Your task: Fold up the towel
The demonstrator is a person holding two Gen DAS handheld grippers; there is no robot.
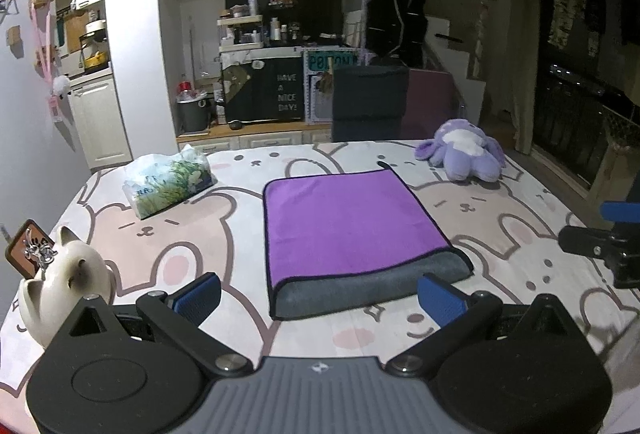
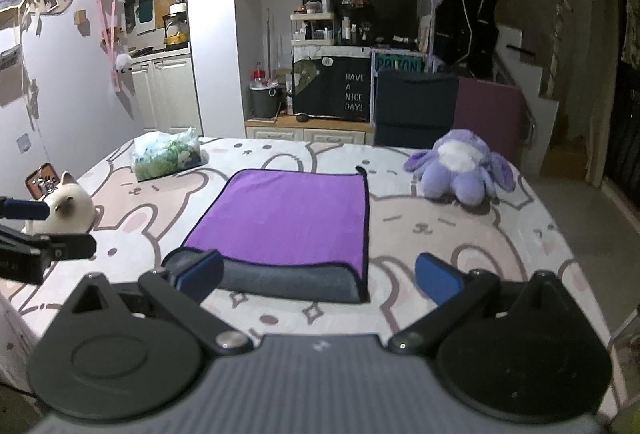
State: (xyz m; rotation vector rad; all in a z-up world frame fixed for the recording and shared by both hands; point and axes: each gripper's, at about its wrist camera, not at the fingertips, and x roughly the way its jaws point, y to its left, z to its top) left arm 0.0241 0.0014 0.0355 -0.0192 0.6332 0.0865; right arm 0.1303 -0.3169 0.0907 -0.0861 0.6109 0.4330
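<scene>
Left wrist view: one folded towel (image 1: 352,230), one plush toy (image 1: 464,149), one cat figurine (image 1: 68,274).

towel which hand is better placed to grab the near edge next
Right, probably: the right gripper is open with its left finger already at the towel near corner. The left gripper is open, short of it.

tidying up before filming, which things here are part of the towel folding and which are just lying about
Part of the job:
purple and grey folded towel
left gripper, open
right gripper, open

Just lying about:
purple plush toy
plastic tissue pack
white ceramic cat figurine
</scene>
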